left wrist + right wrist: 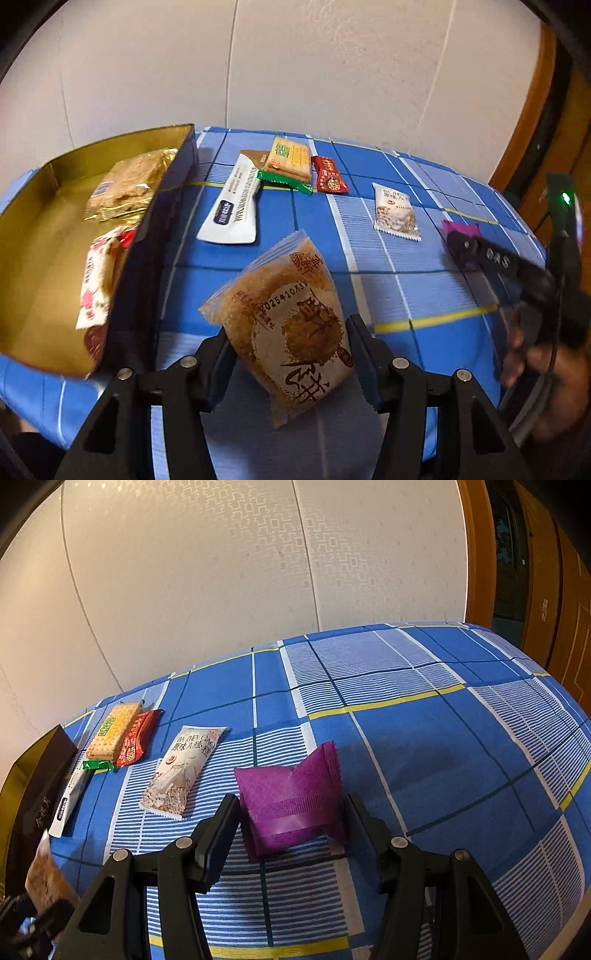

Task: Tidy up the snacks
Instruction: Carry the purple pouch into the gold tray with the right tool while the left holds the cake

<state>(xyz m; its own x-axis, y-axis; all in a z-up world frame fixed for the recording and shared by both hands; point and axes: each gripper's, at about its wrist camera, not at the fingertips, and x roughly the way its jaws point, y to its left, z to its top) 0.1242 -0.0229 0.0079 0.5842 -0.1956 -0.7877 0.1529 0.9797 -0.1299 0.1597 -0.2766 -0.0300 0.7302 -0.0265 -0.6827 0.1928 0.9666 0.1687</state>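
My left gripper (pixel 288 332) is shut on a brown pastry packet (pixel 291 325), held tilted above the blue checked cloth (pixel 406 288), just right of the open box (pixel 173 177). The box has a gold inside and holds a golden packet (pixel 125 184) and a red-and-white packet (pixel 99 280). My right gripper (pixel 291 805) has its pads against both sides of a purple packet (pixel 291 797) low on the cloth (pixel 443 738). The left wrist view shows that gripper (pixel 461 240) at the right with the purple packet (pixel 460 227) at its tip.
Loose on the cloth lie a long white sachet (pixel 232 206), a green packet (pixel 284 181), a yellow cracker packet (pixel 290 157), a red candy packet (pixel 330 175) and a white nut-bar packet (pixel 397 212). A pale wall stands behind. A wooden door (pixel 546 609) is at the right.
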